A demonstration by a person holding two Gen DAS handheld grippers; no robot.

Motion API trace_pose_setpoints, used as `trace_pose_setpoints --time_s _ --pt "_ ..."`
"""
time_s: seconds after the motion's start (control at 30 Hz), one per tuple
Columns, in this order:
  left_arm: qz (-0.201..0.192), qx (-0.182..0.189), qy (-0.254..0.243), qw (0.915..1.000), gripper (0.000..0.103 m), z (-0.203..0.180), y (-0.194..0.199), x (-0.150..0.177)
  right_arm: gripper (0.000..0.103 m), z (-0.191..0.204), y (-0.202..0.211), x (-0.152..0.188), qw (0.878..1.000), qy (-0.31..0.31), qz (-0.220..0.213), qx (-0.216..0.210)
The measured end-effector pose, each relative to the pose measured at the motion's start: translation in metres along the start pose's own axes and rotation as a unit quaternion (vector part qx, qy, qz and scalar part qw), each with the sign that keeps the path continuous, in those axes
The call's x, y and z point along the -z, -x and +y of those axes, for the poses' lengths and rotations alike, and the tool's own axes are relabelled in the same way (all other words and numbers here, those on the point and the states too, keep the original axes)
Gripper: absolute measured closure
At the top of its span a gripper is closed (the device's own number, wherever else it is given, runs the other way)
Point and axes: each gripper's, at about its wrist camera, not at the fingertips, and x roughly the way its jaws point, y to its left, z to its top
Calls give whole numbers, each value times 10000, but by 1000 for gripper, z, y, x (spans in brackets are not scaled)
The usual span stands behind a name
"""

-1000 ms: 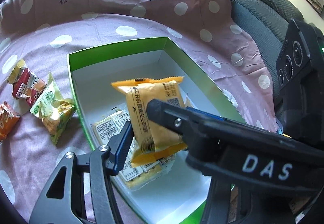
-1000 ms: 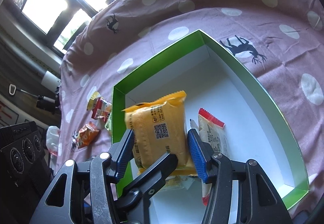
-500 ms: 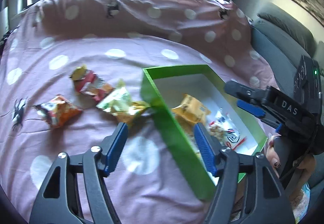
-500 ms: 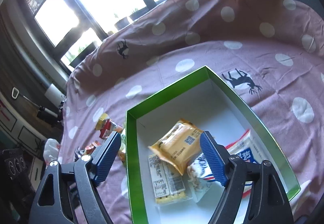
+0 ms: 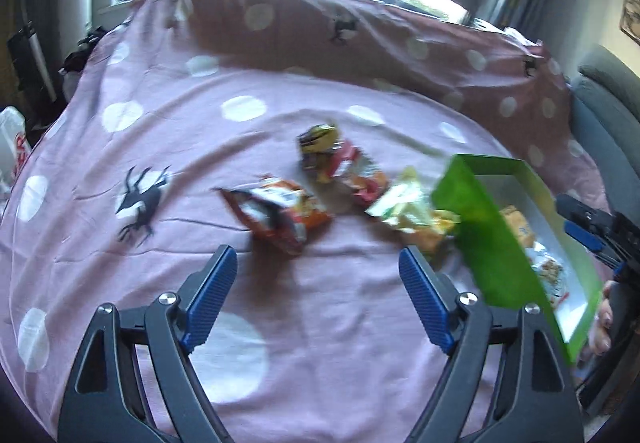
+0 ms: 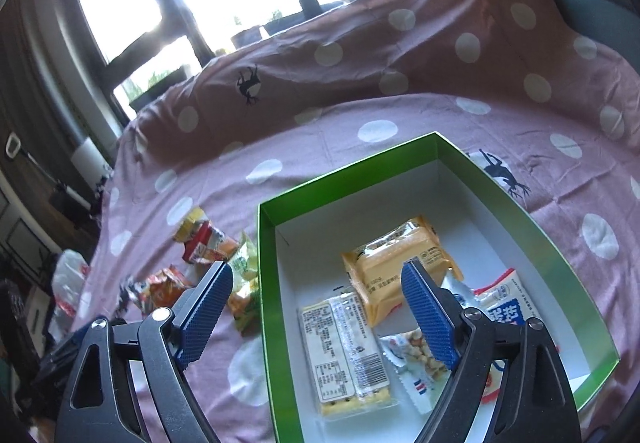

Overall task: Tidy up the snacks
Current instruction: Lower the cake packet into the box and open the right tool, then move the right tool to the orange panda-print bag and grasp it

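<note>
- Snack packets lie split between two places: four sit inside the green cardboard box with a white interior [image 6: 576, 275], while four more wait outside it on the pink polka-dot cloth [image 5: 120, 283] that covers the surface.
- Inside the box, the yellow-orange foil packet [image 6: 394, 257] rests partly on the clear-wrapped cracker pack with a white label [image 6: 344, 351]; a small clear nut packet [image 6: 416, 353] and a white packet with blue lettering [image 6: 506, 307] lie just beside them.
- Left claw [image 5: 316, 295] hangs wide open and empty above the cloth, aimed toward the orange crinkled snack bag [image 5: 280, 215], the nearest loose packet.
- Beyond that bag lie a yellow-and-dark wrapper [image 5: 318, 141] and a red-and-white wrapper [image 5: 356, 175], touching each other; a pale green-and-yellow bag [image 5: 412, 211] sits against the box's outer wall.
- Right claw [image 6: 316, 315] is likewise spread wide and holds nothing, hovering over the near left corner of the box.
- Risk, judging from this layout: a descent onto the orange bag could pinch cloth along with foil, dragging the fabric and shifting its neighbours.
- Slippery, air-puffed wrapping may squirt out of a shallow grip.
- Left-wrist view is blurred, so fine detail on the wrappers cannot be read.
</note>
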Motion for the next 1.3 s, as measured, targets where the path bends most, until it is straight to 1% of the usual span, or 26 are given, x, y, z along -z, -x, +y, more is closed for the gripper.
trace_pose_setpoints --time_s 0.07,0.1,0.13,0.2,0.27,0.37,0.43,0.6,0.7,0.77,0.83,0.93,0.97,1.03,1.13,1.2,1.23,1.3 --pt "-16 -197 83 9998 20 11 -4 4 17 13 -7 5 9995 270 89 115" --pt "43 -224 89 9997 20 14 -6 4 17 19 -9 8 9991 361 121 166" --pt "120 -196 109 9997 20 18 -7 4 17 24 -11 10 9988 436 136 201" --pt "139 -129 269 9995 20 27 -7 3 17 35 -13 14 9982 559 117 155" --pt "159 -178 490 9985 20 37 -8 2 17 45 -14 18 9971 734 163 106" --pt "207 -180 630 9976 20 45 -8 -1 17 58 -17 25 9945 1014 215 129" --pt "238 -246 667 9972 20 49 -7 -4 17 64 -17 27 9940 1060 231 98" --pt "176 -373 937 9947 18 71 -1 -10 17 83 -20 27 9940 1017 360 -181" --pt "212 -380 1134 9926 18 83 0 -12 17 97 -29 22 9935 842 648 -413" --pt "244 -511 1186 9913 18 88 -1 -14 16 106 -38 17 9917 595 912 -681" --pt "282 -632 1225 9901 18 93 -1 -14 17 118 -53 13 9867 297 1281 -952" --pt "475 -664 1323 9878 18 100 -5 -12 16 138 -83 11 9761 -9 1713 -1337" --pt "557 -631 1323 9876 18 101 -6 -12 16 145 -94 11 9728 -76 1859 -1382" --pt "655 -623 1330 9870 18 104 -7 -11 16 158 -117 15 9656 -262 2213 -1341" --pt "663 -773 1380 9852 18 108 -6 -12 16 174 -147 22 9536 -506 2643 -1350" --pt "711 -861 1419 9836 18 112 -7 -12 16 184 -160 25 9512 -468 2745 -1332" --pt "741 -845 1451 9830 18 113 -8 -12 16 187 -165 26 9508 -506 2768 -1297" --pt "811 -699 1506 9828 18 115 -9 -12 16 190 -174 29 9507 -608 2783 -1223"
